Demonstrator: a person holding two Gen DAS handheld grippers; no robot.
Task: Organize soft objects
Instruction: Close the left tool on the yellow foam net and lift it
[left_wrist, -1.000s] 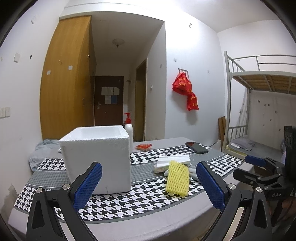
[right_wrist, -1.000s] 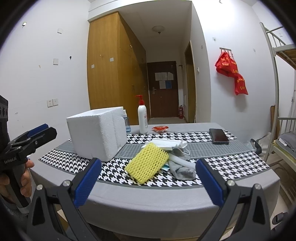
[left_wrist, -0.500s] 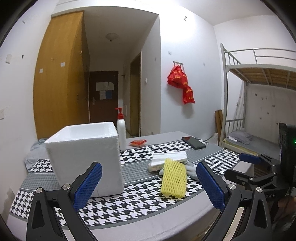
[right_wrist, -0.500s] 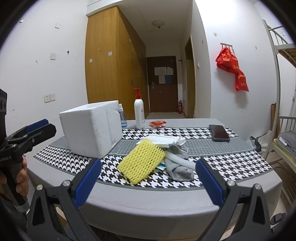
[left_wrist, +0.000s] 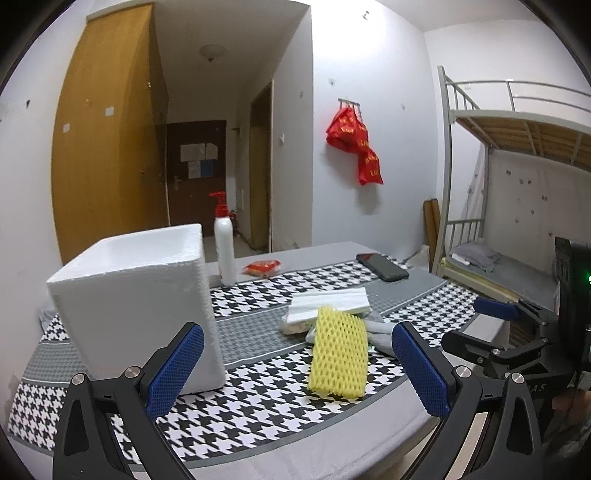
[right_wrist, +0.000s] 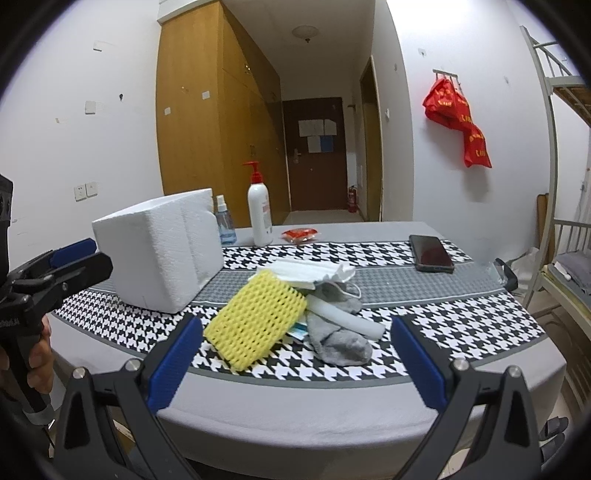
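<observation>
So, from my left wrist camera, my left gripper (left_wrist: 297, 363) hangs with its blue pads spread wide and nothing between them, short of the table's (left_wrist: 229, 458) near edge. The white foam box (left_wrist: 136, 306) stands open-topped on the houndstooth cloth, and what little I can see of its inside looks bare, so I judge the sorting hardly begun. Beside it lies the yellow foam net (left_wrist: 340, 356), leaning on a pile with a pack of white tissues (left_wrist: 328, 304). From my right wrist camera, my right gripper (right_wrist: 297, 363) is likewise spread and holding nothing. The net (right_wrist: 256, 319) tops the heap, with a grey sock (right_wrist: 338, 341), a white foam tube (right_wrist: 347, 319) and a face mask (right_wrist: 314, 273) all still outside the box (right_wrist: 159, 247).
</observation>
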